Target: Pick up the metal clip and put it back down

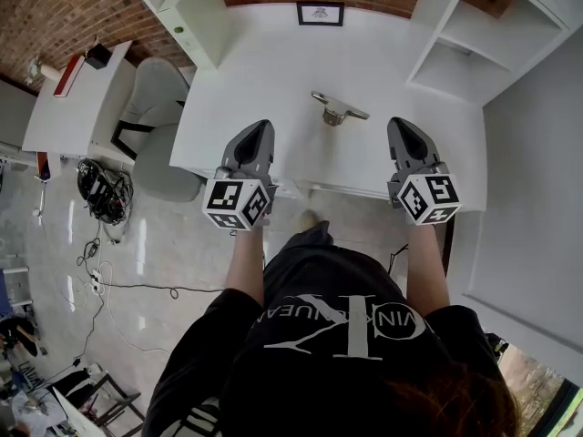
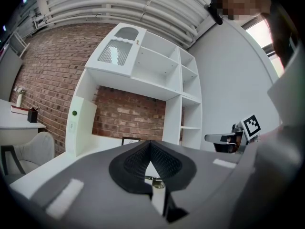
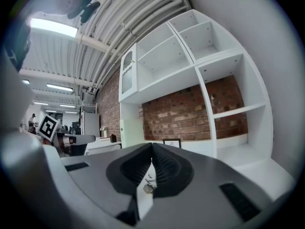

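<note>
The metal clip lies on the white desk, a little beyond both grippers and between them. My left gripper hovers near the desk's front edge, left of the clip, its jaws shut with nothing held. At the same depth on the other side, my right gripper is also shut and empty. Looking along the left gripper, the clip shows small through the gap below the closed tips. It appears the same way in the right gripper view, where the clip sits under the joined tips of the right gripper.
A framed picture leans at the desk's back against the brick wall. White shelving stands at the right, a white cabinet at the left. A grey chair, a side desk and floor cables lie further left.
</note>
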Available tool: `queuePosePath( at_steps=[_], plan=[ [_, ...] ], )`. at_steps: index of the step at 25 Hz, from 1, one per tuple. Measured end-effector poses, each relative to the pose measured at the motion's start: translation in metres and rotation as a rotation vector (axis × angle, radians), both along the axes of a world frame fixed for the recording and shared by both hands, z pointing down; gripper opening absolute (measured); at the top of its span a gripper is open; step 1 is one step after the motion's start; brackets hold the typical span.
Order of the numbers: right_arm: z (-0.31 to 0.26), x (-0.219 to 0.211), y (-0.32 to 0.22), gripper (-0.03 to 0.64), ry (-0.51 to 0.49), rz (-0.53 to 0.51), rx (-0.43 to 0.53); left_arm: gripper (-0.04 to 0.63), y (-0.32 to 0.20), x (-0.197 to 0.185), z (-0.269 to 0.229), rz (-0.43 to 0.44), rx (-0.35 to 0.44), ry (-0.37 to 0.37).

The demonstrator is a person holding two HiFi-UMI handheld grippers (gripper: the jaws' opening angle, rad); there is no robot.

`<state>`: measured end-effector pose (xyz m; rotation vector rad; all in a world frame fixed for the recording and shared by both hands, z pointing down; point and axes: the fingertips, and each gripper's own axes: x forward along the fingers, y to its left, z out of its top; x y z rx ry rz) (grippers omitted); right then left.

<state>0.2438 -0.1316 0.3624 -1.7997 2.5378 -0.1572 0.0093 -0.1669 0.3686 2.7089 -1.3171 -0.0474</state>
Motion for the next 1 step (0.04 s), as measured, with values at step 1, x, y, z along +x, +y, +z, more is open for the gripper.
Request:
queuePosePath(
  at_steps=[1],
  plan=[
    [-0.0004,-0.0002,-0.0009,0.014,-0.002,0.001,0.000,0.005,-0.0011,-0.0002,-0.0004,0.001,0.000,0.000]
  ],
)
